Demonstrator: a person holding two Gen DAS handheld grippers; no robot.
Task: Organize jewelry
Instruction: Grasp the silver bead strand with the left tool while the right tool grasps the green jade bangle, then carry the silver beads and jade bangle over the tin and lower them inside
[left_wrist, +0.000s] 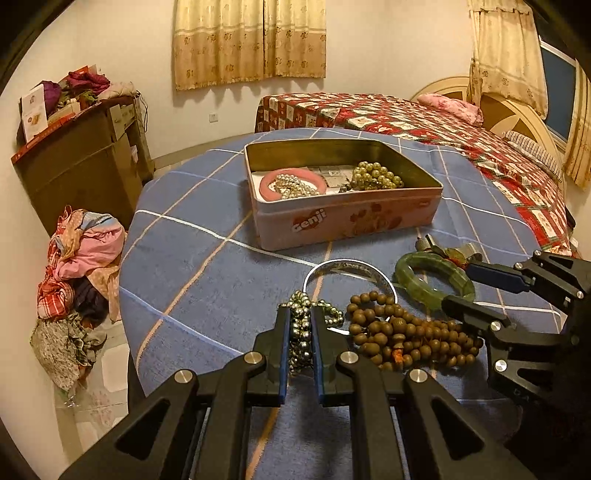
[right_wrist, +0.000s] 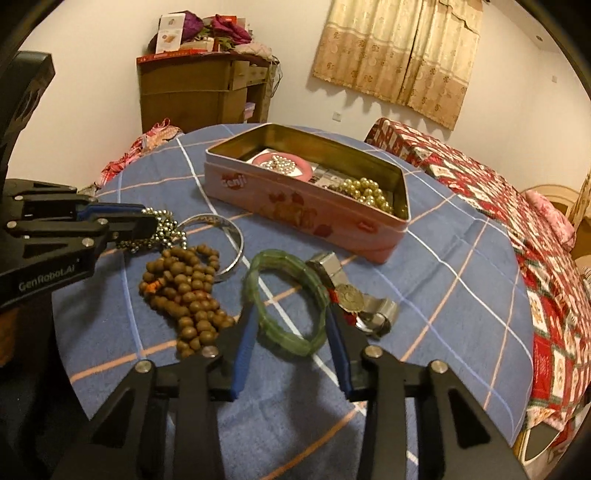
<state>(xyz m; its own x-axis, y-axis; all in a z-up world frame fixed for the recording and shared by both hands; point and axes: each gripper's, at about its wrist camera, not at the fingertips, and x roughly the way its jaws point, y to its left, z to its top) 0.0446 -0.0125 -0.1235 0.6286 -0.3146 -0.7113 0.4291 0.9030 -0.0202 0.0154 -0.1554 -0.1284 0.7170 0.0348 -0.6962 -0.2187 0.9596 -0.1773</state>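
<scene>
On the blue checked tablecloth (left_wrist: 207, 258) my left gripper (left_wrist: 300, 310) is shut on a string of small silver beads (left_wrist: 301, 332), which bulges out between its blue pads. My right gripper (right_wrist: 290, 307) straddles a green bracelet (right_wrist: 284, 295), and its pads touch the bracelet's two sides. Between the two grippers lie a heap of brown wooden beads (left_wrist: 406, 336) and a thin silver bangle (left_wrist: 351, 269). Behind them stands an open pink tin (left_wrist: 343, 218), holding a pink bangle (left_wrist: 266, 188) and gold-coloured beads (left_wrist: 373, 175).
A metal-strapped watch (right_wrist: 354, 295) lies just right of the green bracelet. A bed with a red patchwork quilt (left_wrist: 406, 114) runs behind and to the right of the table. A brown cabinet (left_wrist: 81, 162) and a pile of clothes (left_wrist: 77, 266) are on the left.
</scene>
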